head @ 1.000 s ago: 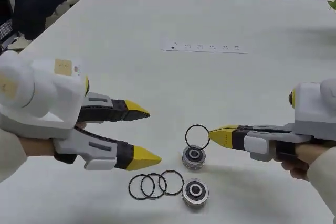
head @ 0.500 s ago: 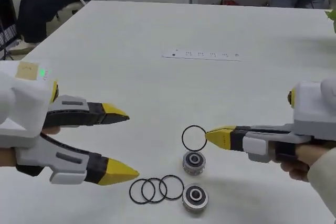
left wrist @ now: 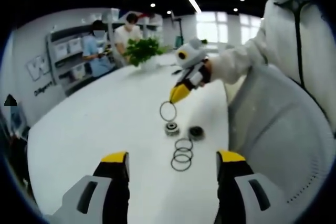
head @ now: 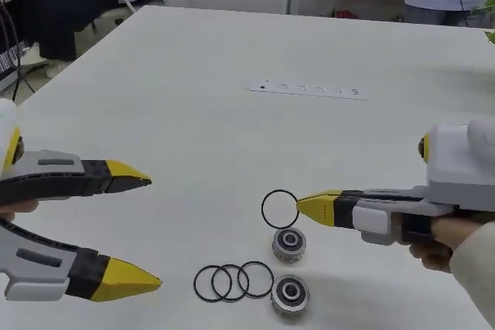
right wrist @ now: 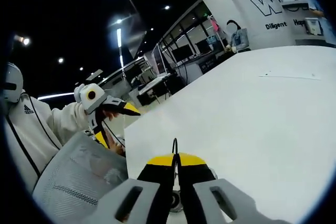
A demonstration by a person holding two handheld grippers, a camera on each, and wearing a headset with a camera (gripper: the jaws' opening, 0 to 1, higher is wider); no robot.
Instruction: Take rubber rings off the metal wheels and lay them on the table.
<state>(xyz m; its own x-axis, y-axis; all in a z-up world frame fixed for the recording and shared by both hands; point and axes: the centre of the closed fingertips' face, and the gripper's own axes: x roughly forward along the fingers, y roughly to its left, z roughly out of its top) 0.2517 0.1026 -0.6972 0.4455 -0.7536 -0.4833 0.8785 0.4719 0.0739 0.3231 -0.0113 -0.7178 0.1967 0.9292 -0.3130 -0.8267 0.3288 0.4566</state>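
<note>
My right gripper (head: 303,208) is shut on a black rubber ring (head: 279,209), which hangs just above a metal wheel (head: 288,243); the right gripper view shows the ring (right wrist: 175,146) edge-on between the yellow tips. A second metal wheel (head: 290,294) lies nearer me on the white table (head: 232,129). Three loose rubber rings (head: 233,280) lie overlapping in a row left of it. My left gripper (head: 138,231) is open at the left edge, well away from the wheels. In the left gripper view, the held ring (left wrist: 168,111), both wheels (left wrist: 171,128) and the loose rings (left wrist: 182,158) lie ahead of the open jaws.
A white power strip (head: 309,90) lies flat farther back on the table. People sit and stand beyond the far edge, and a green plant (left wrist: 144,51) stands at one end. Bare tabletop surrounds the wheels.
My left gripper has drawn back to the left and toward me, still open. The right gripper keeps hold of the ring, lifted slightly off the wheel. The head camera has tilted up a little.
</note>
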